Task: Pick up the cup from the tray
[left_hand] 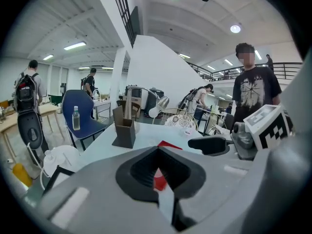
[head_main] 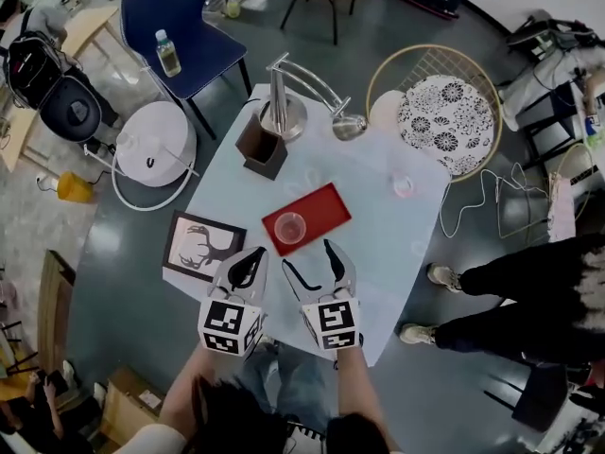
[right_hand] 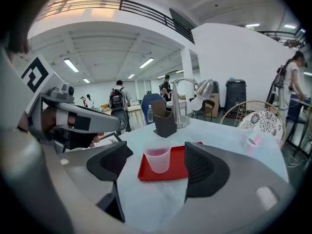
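Note:
A clear plastic cup (head_main: 289, 227) with a pink tint stands upright on the near left part of a red tray (head_main: 326, 208) on the pale table (head_main: 397, 244). My right gripper (head_main: 314, 265) is open just short of the tray. In the right gripper view the cup (right_hand: 158, 159) stands between and beyond the two dark pads (right_hand: 204, 168), touching neither. My left gripper (head_main: 248, 270) is to the left of the tray, shut and empty. In its own view the left gripper (left_hand: 158, 174) shows only a sliver of red tray (left_hand: 168, 145) past its closed tips.
A brown box (head_main: 262, 148) and a metal desk lamp (head_main: 284, 112) stand at the table's far side. A framed deer picture (head_main: 202, 246) lies left of the tray, and a small pink cup (head_main: 404, 185) sits to the right. A person's legs (head_main: 501, 291) are right of the table.

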